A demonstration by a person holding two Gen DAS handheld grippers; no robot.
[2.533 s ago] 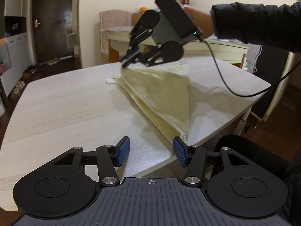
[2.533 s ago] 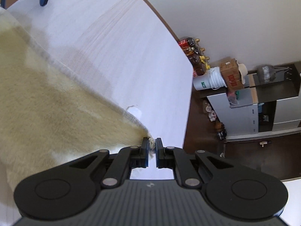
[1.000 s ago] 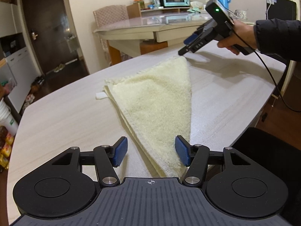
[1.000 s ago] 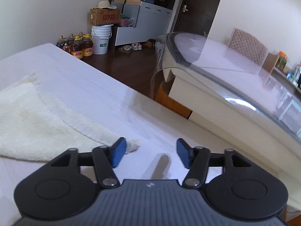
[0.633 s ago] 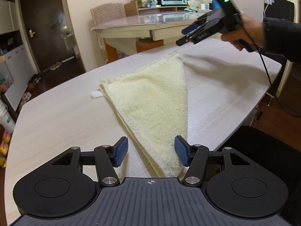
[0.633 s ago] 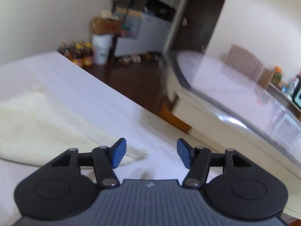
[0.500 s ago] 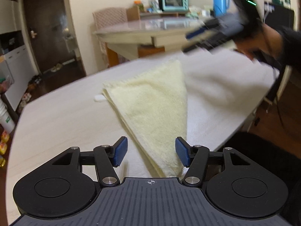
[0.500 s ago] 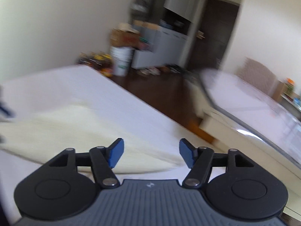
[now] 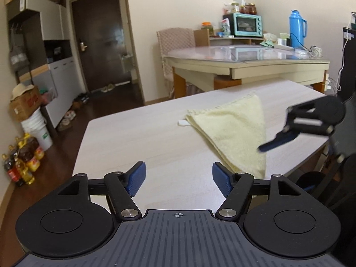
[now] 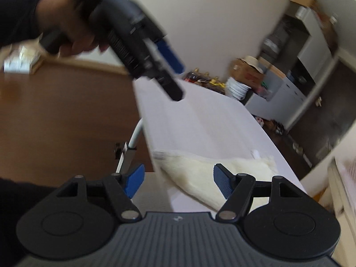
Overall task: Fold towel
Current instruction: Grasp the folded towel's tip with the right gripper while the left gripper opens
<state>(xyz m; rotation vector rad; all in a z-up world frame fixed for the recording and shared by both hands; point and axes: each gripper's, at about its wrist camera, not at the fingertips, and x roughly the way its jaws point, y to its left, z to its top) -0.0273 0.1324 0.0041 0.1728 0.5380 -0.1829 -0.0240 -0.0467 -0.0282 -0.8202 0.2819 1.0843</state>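
A pale yellow towel point(image 9: 235, 129) lies folded into a triangle on the light wooden table point(image 9: 138, 138), its near tip at the table's right edge. My left gripper point(image 9: 178, 178) is open and empty, raised above the table to the left of the towel. My right gripper point(image 10: 177, 182) is open and empty, off the table's right side near the towel's tip point(image 10: 213, 175). It shows blurred in the left wrist view point(image 9: 280, 139). The left gripper shows in the right wrist view point(image 10: 171, 71), held in a hand.
A small white tag point(image 9: 183, 122) lies by the towel's far left corner. A glass-topped dining table point(image 9: 244, 60) with a chair point(image 9: 175, 44) stands behind. Bottles point(image 9: 20, 160), a bucket and a box sit on the floor at left.
The right gripper let go of the towel corner, opened, and swung from the far side round to the table's near right edge. The left gripper rose and turned left. The towel lies flat.
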